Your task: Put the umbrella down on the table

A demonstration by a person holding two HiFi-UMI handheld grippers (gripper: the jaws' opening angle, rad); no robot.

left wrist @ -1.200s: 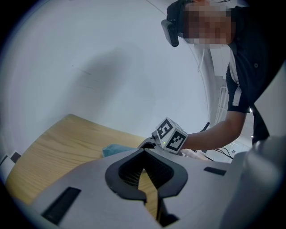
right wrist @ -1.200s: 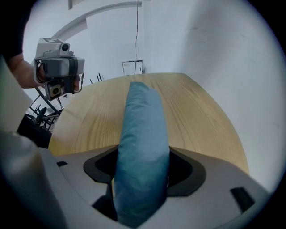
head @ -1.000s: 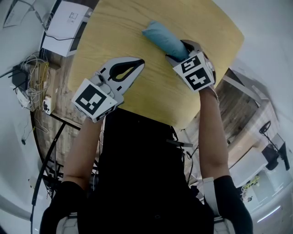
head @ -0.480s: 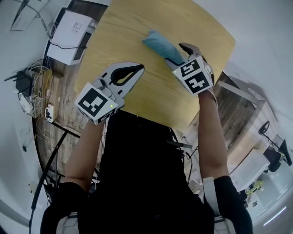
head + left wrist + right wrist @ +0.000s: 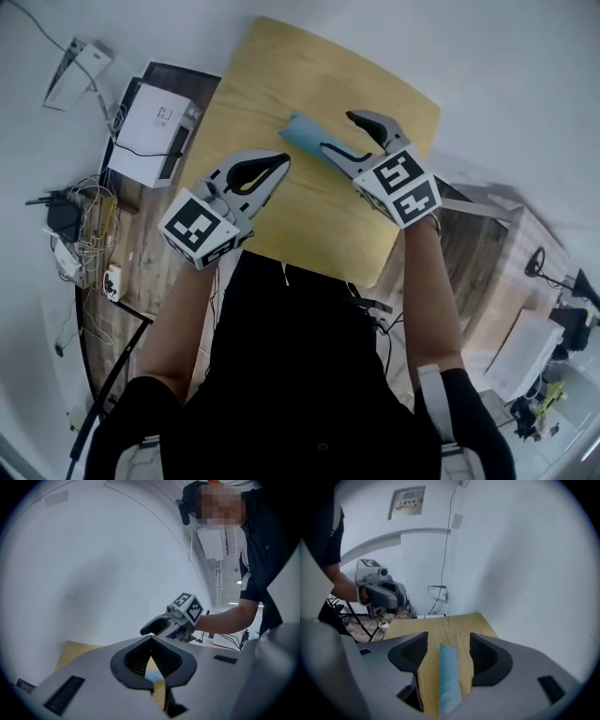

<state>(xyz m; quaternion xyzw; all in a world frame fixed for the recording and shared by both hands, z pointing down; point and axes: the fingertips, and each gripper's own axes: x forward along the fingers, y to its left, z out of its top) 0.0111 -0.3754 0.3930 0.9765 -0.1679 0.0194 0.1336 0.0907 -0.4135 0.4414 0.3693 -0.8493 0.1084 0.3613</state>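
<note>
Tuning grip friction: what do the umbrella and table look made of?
Umbrella: light blue fabric, probably synthetic, matte; soft puffy outline, no shine. Table: pale yellow wood or wood-look laminate, smooth satin finish; straight grain lines show, solid or veneer unclear.

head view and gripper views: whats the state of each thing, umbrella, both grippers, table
umbrella: folded, lying flat on the table, not gripped
right gripper: open, jaws either side of the umbrella with a gap on each side
left gripper: shut, nothing between the jaws
table: bears the umbrella
</note>
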